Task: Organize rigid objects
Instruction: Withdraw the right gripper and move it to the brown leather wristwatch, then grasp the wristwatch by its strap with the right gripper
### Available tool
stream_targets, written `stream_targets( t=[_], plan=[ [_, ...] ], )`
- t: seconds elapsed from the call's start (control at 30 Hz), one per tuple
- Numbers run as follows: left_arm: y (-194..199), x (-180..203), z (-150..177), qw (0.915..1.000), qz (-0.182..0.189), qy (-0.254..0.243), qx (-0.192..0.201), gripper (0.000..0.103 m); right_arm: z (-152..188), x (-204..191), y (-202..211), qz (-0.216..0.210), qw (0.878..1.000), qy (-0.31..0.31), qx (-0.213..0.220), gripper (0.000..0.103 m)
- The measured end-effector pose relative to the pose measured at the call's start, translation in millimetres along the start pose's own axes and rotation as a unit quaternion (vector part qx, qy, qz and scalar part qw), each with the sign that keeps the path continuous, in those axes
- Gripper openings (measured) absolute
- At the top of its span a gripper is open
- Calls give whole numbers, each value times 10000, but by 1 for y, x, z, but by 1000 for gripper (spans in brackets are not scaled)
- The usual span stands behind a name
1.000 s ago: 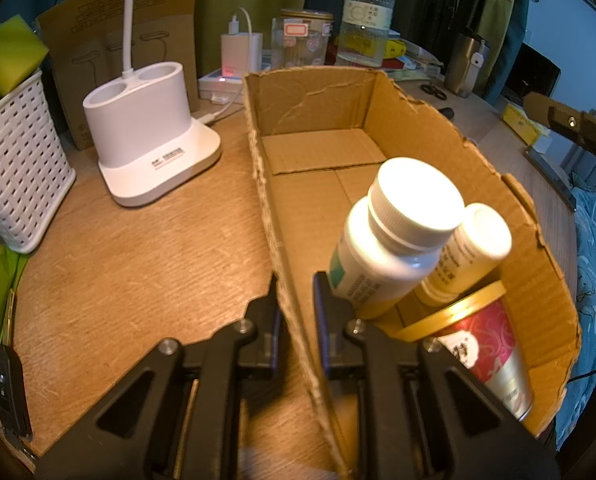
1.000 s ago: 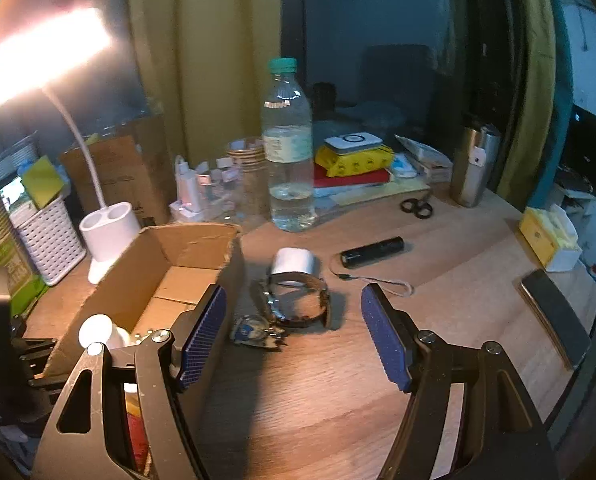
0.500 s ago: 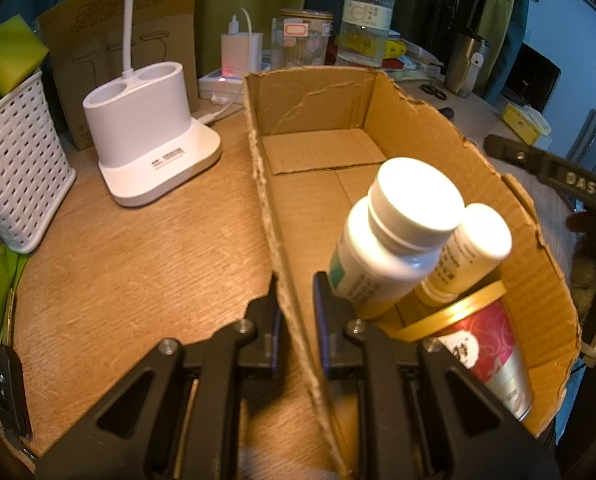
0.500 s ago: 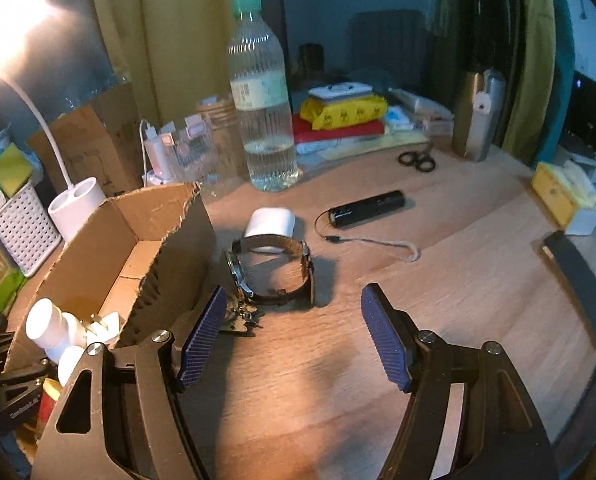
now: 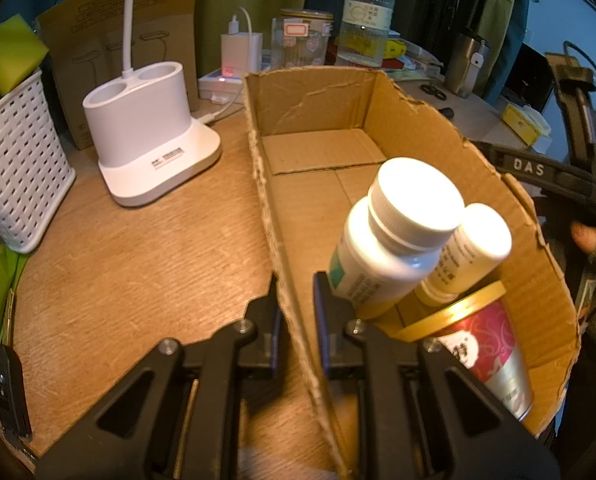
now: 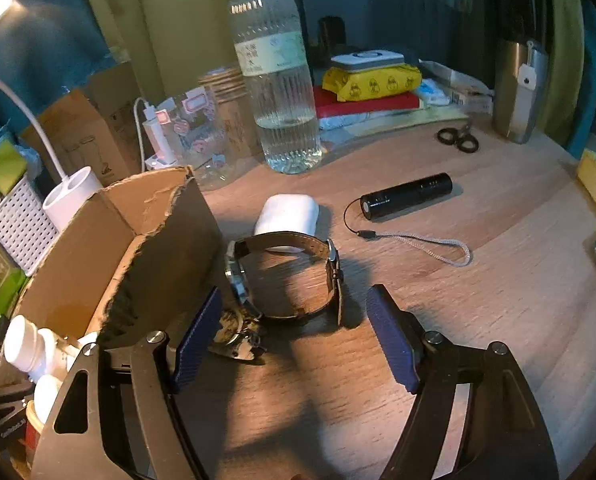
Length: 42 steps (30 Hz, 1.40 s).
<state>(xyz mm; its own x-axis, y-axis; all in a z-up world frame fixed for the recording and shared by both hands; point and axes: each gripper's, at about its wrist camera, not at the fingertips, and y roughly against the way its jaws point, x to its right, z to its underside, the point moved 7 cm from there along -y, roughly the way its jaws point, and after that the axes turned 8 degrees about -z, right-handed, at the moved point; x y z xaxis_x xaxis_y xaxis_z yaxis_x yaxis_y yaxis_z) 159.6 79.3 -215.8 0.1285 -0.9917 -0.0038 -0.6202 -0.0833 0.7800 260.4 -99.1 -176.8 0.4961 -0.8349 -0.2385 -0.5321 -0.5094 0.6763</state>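
My left tool (image 5: 296, 322) pinches the near left wall of the cardboard box (image 5: 377, 108), which holds two white pill bottles (image 5: 393, 236) and a can, while my right tool (image 6: 294, 336) hangs wide over the wristwatch (image 6: 286, 276) on the tabletop (image 6: 497, 300) just right of the box.

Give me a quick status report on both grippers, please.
Left gripper shut on cardboard box wall. Right gripper open, over wristwatch. Keys beside left finger; box wall close.
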Motion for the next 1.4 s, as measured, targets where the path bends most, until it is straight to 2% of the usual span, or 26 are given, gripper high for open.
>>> stream_targets(
  t=[0.33, 0.77, 0.8, 1.1, 1.4],
  plan=[
    [0, 0, 0, 10000, 2, 0, 0, 15, -5, 4, -16, -161, 9997, -127, -131, 78],
    [0, 0, 0, 10000, 2, 0, 1, 15, -8, 4, -32, -149, 9991, -174, -365, 76],
    [0, 0, 0, 10000, 2, 0, 1, 15, -8, 3, -32, -167, 9991, -170, -358, 72],
    [0, 0, 0, 10000, 3, 1, 2, 15, -6, -2, -28, -49, 9996, -50, -266, 70],
    [0, 0, 0, 10000, 2, 1, 2, 15, -8, 1, -2, 66, 9999, -76, 52, 69]
  ],
)
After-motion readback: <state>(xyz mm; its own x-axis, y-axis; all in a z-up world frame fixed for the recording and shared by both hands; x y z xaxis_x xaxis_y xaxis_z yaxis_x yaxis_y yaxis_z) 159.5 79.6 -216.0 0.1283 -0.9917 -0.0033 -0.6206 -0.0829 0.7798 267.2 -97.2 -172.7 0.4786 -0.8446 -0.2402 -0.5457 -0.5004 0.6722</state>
